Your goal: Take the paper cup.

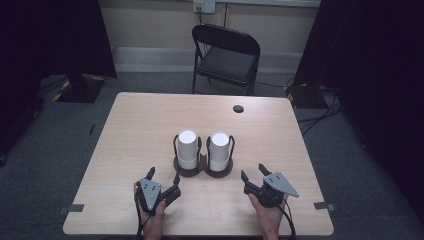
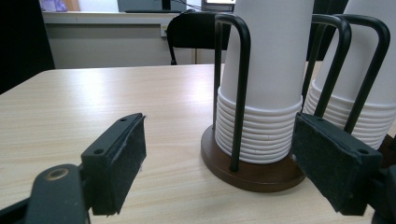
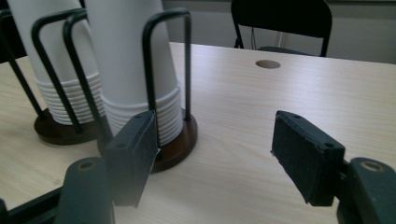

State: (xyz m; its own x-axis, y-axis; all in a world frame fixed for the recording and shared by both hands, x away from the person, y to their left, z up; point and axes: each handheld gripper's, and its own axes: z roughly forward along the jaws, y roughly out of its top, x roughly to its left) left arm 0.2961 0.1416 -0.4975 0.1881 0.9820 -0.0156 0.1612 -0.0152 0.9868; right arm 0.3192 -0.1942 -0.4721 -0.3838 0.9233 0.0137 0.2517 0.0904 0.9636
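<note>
Where the table [image 1: 140, 125] reaches its middle, two stacks of white paper cups sit upside down, rims ribbed at the bottom, each caged by black wire loops on a round dark wooden base: left stack [image 1: 188, 149], right stack [image 1: 219, 151]. Just short of them, left gripper [image 1: 162, 177] and right gripper [image 1: 253, 171] gape open, holding nothing

Two stacks of cups stand side by side near the middle of the bench [image 1: 140, 125], the left stack [image 1: 187, 149] and the right stack [image 1: 219, 151] each in a wire holder [image 1: 202, 167] on a shared base. The left claw [image 1: 163, 176] lies before the left stack, the right claw [image 1: 253, 173] just right of the right stack, and a chair [image 1: 225, 57] stands behind the bench.
</note>
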